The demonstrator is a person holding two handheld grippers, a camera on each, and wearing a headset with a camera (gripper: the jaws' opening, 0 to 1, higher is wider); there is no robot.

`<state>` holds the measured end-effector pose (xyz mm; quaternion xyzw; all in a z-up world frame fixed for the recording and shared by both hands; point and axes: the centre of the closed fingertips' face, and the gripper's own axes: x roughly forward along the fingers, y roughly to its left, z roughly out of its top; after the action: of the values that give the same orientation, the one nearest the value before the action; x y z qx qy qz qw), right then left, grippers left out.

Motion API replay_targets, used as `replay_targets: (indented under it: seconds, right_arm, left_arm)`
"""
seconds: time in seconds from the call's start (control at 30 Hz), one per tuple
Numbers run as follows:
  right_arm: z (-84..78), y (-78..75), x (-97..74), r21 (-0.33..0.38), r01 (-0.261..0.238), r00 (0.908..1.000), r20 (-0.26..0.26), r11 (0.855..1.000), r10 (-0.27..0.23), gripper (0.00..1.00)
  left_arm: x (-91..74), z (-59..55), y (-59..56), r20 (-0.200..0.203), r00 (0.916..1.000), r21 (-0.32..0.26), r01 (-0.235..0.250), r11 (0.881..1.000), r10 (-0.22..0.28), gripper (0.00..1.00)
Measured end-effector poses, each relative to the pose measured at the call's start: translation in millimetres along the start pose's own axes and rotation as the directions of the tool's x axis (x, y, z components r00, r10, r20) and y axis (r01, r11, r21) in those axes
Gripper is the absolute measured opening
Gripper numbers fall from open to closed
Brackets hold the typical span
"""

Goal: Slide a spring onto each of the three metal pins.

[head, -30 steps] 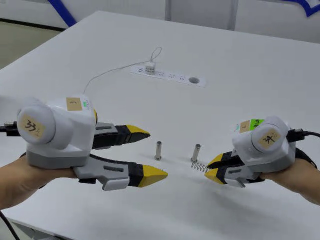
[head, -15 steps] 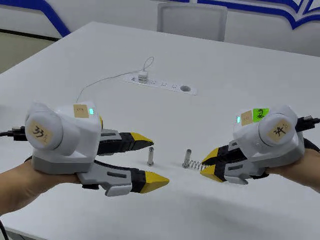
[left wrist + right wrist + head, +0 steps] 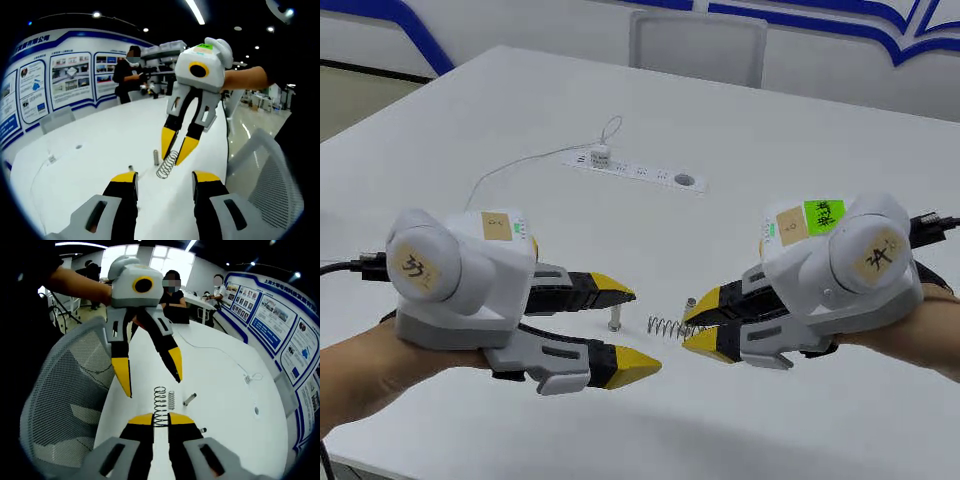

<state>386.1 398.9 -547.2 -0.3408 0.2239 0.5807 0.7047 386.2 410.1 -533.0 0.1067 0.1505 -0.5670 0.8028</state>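
My right gripper [image 3: 695,328] is shut on one end of a metal spring [image 3: 665,326], which sticks out level toward the left, just above the white table [image 3: 800,180]. One short metal pin [image 3: 614,320] stands upright left of the spring's free end. A second pin [image 3: 691,303] peeks out behind the right gripper's upper tip. My left gripper [image 3: 638,330] is open, its jaws on either side of the first pin. In the left gripper view, the spring [image 3: 167,164] hangs from the right gripper [image 3: 179,145] beyond the open left gripper [image 3: 165,177]. In the right gripper view, the spring [image 3: 160,405] rises from the right gripper [image 3: 161,421].
A white power strip [image 3: 635,170] with a plug and a looped cable lies at mid-table. A chair [image 3: 698,45] stands at the far edge. A mesh chair [image 3: 65,390] sits beside the near edge. People stand in the background.
My right gripper has carried the spring leftward, from beside the right pin into the gap between the two pins. The left gripper stays open. The head camera has shifted.
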Motion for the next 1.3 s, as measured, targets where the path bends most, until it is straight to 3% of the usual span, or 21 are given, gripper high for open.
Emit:
replay_targets:
  seconds: [0.2,0.37,0.57,0.77,0.87,0.93,1.03,1.3]
  right_arm:
    - [4.7,10.2,3.3,-0.041,-0.023,0.9997,0.004,0.999,0.023,0.10]
    - [7.3,14.3,4.6,-0.047,-0.033,0.9993,0.013,0.998,0.034,0.10]
    - [8.9,16.7,4.7,-0.058,-0.039,0.9991,0.014,0.998,0.040,0.10]
    - [8.8,16.6,6.2,-0.057,-0.043,0.9990,0.012,0.997,0.044,0.10]
    - [7.3,18.3,6.2,-0.062,-0.051,0.9986,0.007,0.997,0.052,0.10]
    - [7.0,18.3,6.1,-0.065,-0.050,0.9987,0.005,0.997,0.051,0.10]
    - [6.7,18.3,4.7,-0.081,-0.049,0.9988,0.001,0.995,0.049,0.10]
    - [3.7,18.7,0.4,-0.101,-0.057,0.9984,0.001,0.993,0.057,0.11]
  left_arm:
    - [1.1,-3.8,-4.8,-0.018,0.9996,0.011,0.022,1.000,-0.022,0.41]
    - [3.5,-5.9,-10.2,-0.030,0.9984,0.031,0.048,0.998,-0.047,0.31]
    - [4.0,-4.9,-11.3,-0.027,0.9982,0.030,0.055,0.998,-0.055,0.26]
    - [5.0,-10.4,-16.2,-0.052,0.9952,0.036,0.085,0.996,-0.083,0.15]
    - [5.3,-11.7,-16.3,-0.057,0.9950,0.039,0.084,0.996,-0.082,0.15]
    - [5.5,-12.1,-16.7,-0.061,0.9951,0.058,0.081,0.995,-0.078,0.13]
    - [5.9,-11.1,-17.7,-0.063,0.9955,0.179,0.081,0.980,-0.071,0.11]
    - [9.4,-9.8,-21.1,-0.057,0.9957,0.199,0.082,0.977,-0.072,0.10]
